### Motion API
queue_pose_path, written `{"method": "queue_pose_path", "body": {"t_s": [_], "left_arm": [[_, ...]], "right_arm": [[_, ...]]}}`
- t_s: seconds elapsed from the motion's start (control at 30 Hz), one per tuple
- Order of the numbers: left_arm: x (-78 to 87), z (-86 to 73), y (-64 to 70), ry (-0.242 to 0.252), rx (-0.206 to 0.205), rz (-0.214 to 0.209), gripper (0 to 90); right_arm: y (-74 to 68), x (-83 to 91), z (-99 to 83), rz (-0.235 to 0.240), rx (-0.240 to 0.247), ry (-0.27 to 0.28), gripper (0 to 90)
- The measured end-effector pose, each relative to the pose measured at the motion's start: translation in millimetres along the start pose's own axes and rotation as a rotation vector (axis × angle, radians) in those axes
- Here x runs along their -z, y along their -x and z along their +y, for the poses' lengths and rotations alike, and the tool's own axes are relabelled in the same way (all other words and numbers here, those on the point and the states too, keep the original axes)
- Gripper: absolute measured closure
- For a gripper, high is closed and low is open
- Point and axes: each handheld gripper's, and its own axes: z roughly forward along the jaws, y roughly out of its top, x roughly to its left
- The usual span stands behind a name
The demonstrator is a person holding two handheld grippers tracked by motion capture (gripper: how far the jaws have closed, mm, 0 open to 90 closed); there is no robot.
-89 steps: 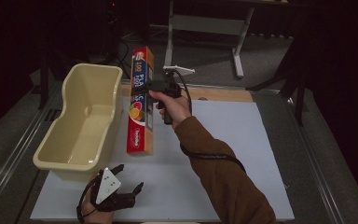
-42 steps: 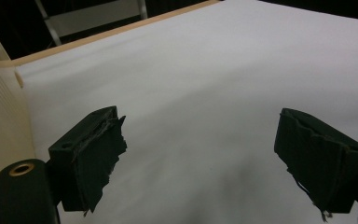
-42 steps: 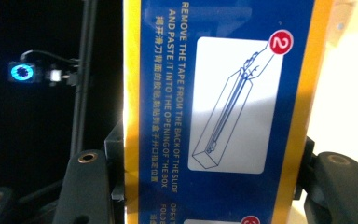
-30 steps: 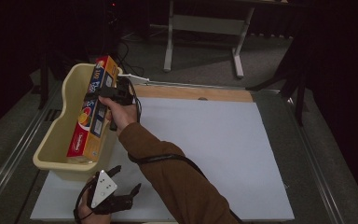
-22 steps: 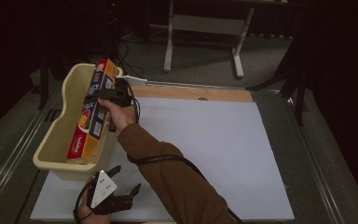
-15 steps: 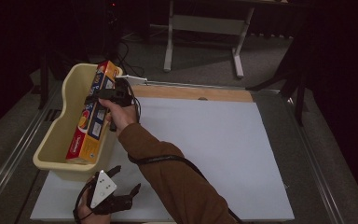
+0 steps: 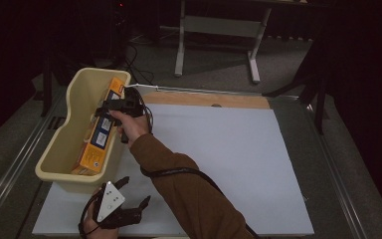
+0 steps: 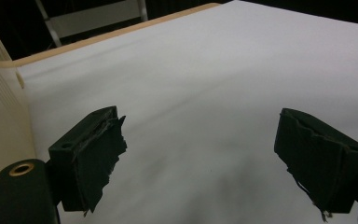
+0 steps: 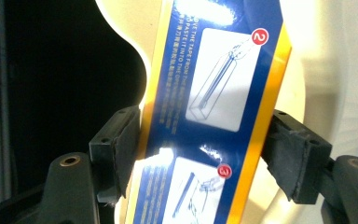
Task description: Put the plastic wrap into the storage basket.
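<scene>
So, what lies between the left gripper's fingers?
Nothing: in the left gripper view, the fingers stand open over the bare white sheet.

Long blue-and-orange box (image 7: 99,134) tilted lengthwise in the cream tub (image 7: 59,149), far end propped on rim

A table (image 7: 323,149) with grey metal edges carries a large white sheet (image 7: 229,164) that covers most of its top; a strip of bare wood (image 7: 209,99) shows along the far edge. A cream tub (image 7: 59,149) stands on the sheet's left side
</scene>
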Motion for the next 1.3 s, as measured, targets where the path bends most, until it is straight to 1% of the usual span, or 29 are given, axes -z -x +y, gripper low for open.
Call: {"method": "queue_pose_path", "body": {"t_s": [0.03,0.07,0.1,0.13,0.2,0.27,0.43,0.5,0.53,0.6,0.63,0.7,0.8,0.87,0.93,1.0,1.1,1.13,1.2,1.3], "left_arm": [[-0.2,0.0,0.1,0.0,0.0,-0.002,14.8],[-0.6,0.0,0.2,-0.003,-0.002,-0.002,14.7],[-0.6,0.0,0.2,-0.003,-0.002,-0.002,14.7],[-1.2,-0.1,0.5,-0.005,-0.004,-0.002,14.8],[-1.6,0.1,0.9,-0.006,-0.006,-0.002,14.8],[-1.7,0.2,1.2,-0.007,-0.007,-0.001,14.7],[-2.3,0.4,1.2,-0.01,-0.013,-0.002,14.7],[-3.0,0.6,0.8,-0.01,-0.01,0.0,14.8],[-3.3,0.7,0.8,-0.01,-0.01,0.0,14.7],[-3.4,0.7,0.9,-0.011,-0.01,0.001,14.7],[-3.6,0.9,1.1,-0.014,-0.012,0.003,14.7],[-3.4,1.2,1.1,-0.015,-0.017,0.002,14.8],[-4.0,1.2,1.2,-0.018,-0.017,0.003,14.8],[-4.7,1.4,1.4,-0.019,-0.017,0.001,14.8],[-5.5,1.7,2.0,-0.021,-0.021,0.001,14.8],[-6.2,2.0,2.6,-0.023,-0.025,-0.001,14.8],[-6.4,2.3,3.7,-0.026,-0.028,0.0,14.8],[-6.5,2.2,3.8,-0.027,-0.025,-0.001,14.8],[-7.0,2.2,3.7,-0.028,-0.024,0.0,14.8],[-7.0,2.3,3.4,-0.032,-0.025,-0.001,14.8]], "right_arm": [[-0.8,6.3,1.1,0.048,-0.007,0.02,34.3],[-2.8,9.4,1.5,0.064,-0.007,0.025,35.0],[-2.8,9.4,1.5,0.064,-0.007,0.025,35.0],[-12.4,16.6,0.7,0.065,0.035,0.02,35.3],[-16.6,19.8,-0.6,0.066,0.05,0.001,35.5],[-17.4,21.8,-1.5,0.06,0.068,-0.01,35.7],[-12.7,27.3,-6.0,0.051,0.114,-0.047,36.7],[-11.0,30.8,-9.0,0.045,0.142,-0.055,36.7],[-10.0,32.4,-10.6,0.034,0.16,-0.056,37.0],[-6.6,35.1,-13.3,0.049,0.191,-0.057,37.1],[-5.3,36.7,-15.1,0.04,0.215,-0.054,37.1],[-2.1,40.2,-20.3,0.023,0.28,-0.044,37.1],[3.5,47.0,-28.1,0.014,0.337,-0.029,35.9],[6.6,53.0,-34.3,-0.011,0.386,-0.018,35.4],[9.6,60.5,-39.5,-0.029,0.447,-0.011,35.0],[12.7,69.7,-44.0,-0.047,0.502,0.011,34.3],[20.9,83.6,-49.8,-0.057,0.56,0.028,33.8],[25.1,89.9,-52.3,-0.068,0.593,0.039,33.7],[32.2,100.8,-56.7,-0.085,0.627,0.055,33.7],[43.6,116.4,-63.5,-0.094,0.664,0.079,33.6]]}}
